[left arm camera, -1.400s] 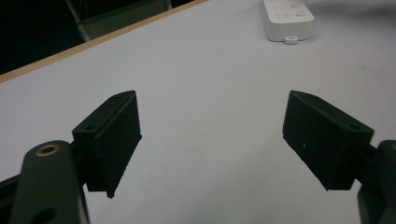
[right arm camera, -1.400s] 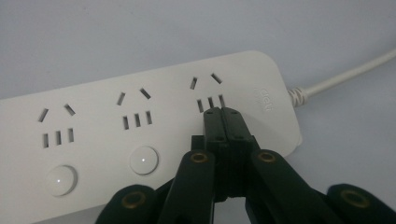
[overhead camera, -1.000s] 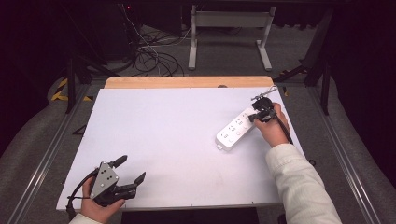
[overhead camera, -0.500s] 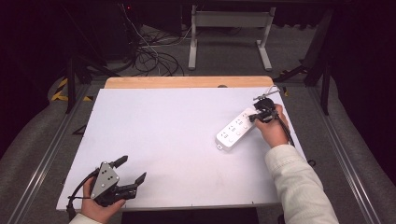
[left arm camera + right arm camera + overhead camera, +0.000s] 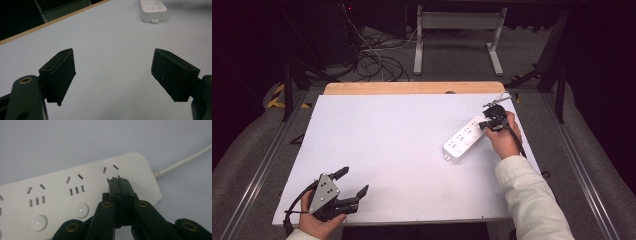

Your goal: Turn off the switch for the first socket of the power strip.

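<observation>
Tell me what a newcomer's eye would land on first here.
First the white power strip lying aslant at the table's right side, with the right gripper pressed shut against its top by the cord end. Next the left gripper, open and holding nothing, at the near left corner.

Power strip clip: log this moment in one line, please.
right gripper: shut, tips over power strip end socket | left gripper: open, idle near table front edge

A white power strip (image 5: 465, 138) is lying flat and diagonal at the table's right side, sockets and round buttons facing up
</observation>
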A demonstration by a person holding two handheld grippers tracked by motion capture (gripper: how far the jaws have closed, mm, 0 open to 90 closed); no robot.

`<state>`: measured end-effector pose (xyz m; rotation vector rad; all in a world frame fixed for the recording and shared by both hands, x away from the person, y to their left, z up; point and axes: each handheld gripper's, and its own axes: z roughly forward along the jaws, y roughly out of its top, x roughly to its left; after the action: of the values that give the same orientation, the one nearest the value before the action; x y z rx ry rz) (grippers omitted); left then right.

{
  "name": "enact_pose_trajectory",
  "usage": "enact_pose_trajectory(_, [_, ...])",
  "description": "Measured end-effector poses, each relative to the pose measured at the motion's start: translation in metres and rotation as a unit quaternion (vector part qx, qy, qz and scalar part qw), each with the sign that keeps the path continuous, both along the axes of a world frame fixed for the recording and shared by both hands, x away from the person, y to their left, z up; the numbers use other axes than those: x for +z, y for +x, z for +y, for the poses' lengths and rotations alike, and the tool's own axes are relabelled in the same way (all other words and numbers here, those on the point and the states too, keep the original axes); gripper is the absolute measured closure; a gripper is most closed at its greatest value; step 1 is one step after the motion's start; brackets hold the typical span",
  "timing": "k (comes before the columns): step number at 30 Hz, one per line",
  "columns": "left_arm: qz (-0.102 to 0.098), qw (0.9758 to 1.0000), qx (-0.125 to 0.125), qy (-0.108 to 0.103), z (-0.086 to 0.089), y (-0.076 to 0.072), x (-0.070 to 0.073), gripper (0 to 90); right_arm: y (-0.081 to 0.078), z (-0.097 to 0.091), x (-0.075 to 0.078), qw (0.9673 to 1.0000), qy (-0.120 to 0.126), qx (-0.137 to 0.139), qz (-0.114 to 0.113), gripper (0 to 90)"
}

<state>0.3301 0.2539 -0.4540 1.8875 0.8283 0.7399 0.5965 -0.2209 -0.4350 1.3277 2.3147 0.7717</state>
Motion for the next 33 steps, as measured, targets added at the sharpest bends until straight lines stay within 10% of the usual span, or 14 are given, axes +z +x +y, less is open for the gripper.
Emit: enact_pose_trajectory(33, [0.0,1.0,0.003,-0.002,0.0,0.0,0.001,19.6,-0.04,-0.001,0.058,0.9942,0.056,0.056,-0.072,90.0])
